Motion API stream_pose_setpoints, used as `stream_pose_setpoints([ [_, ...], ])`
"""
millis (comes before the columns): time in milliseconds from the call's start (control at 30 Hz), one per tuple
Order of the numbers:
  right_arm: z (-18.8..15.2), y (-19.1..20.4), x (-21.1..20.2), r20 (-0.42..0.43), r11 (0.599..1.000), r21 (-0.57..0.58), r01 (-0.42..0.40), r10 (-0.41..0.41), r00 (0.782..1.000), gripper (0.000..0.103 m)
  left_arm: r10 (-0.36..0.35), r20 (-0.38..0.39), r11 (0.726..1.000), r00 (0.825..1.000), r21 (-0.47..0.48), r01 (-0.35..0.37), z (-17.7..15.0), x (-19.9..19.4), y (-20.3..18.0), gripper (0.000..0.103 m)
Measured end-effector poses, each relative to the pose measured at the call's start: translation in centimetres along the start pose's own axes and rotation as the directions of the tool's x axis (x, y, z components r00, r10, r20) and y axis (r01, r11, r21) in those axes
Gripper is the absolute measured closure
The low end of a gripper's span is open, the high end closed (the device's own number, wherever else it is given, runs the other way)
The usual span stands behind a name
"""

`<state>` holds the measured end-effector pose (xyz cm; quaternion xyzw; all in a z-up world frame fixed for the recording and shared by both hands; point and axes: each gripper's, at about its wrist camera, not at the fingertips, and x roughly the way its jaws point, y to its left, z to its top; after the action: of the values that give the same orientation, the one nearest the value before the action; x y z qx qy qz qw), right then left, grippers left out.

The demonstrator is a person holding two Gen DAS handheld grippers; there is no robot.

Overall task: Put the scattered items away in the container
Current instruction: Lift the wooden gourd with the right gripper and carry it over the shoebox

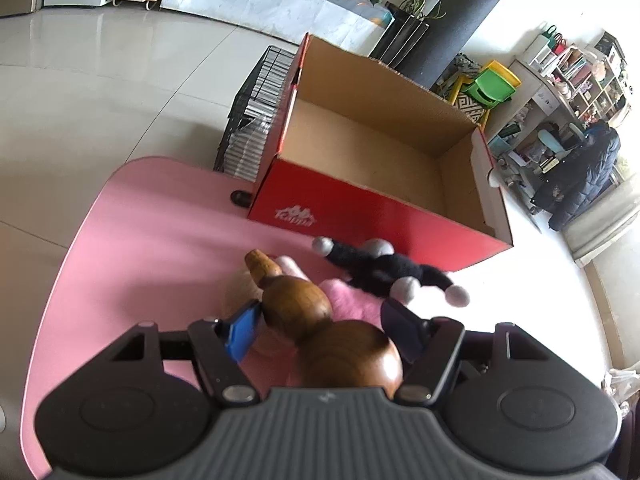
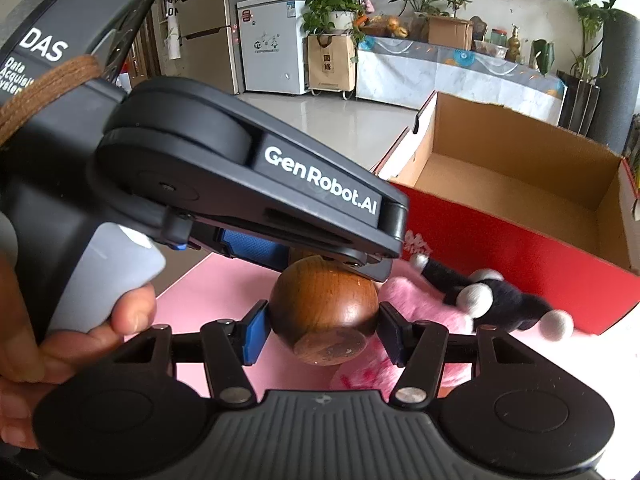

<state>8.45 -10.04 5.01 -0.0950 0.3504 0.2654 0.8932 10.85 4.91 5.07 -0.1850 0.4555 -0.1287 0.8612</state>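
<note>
Wooden gourd [image 1: 320,332] sits clamped in both our grippers above the pink worktop [image 1: 152,232]: our left gripper [image 1: 320,316] pinches its upper bulb, while our right gripper [image 2: 322,328] clasps the round lower bulb, pads pressed on either side. Just beyond it, a pink plush [image 2: 420,300] and a black-and-grey plush [image 1: 384,268] lie on the worktop, near the open red cardboard box [image 1: 400,224], whose brown inside shows bare.
</note>
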Motion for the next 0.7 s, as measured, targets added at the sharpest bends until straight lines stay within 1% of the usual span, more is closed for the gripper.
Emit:
stream_pose_setpoints([
  [167,1.0,-0.6,-1.3,0.008,0.999,-0.039,0.009,-0.008,1.0,0.045,-0.014,0.03,1.0,0.999,0.001,0.014,1.2,-0.4,-1.1,0.036],
  [333,2.6,-1.7,-1.8,0.047,0.998,-0.056,0.032,-0.03,0.998,0.045,-0.033,0.068,0.999,0.997,0.016,0.032,2.9,-0.8,-2.6,0.036],
  [700,5.3,-4.3,-2.0,0.115,0.996,-0.028,0.081,-0.077,0.99,0.045,-0.061,0.102,0.995,0.993,0.085,0.052,6.1,0.1,-6.1,0.036],
])
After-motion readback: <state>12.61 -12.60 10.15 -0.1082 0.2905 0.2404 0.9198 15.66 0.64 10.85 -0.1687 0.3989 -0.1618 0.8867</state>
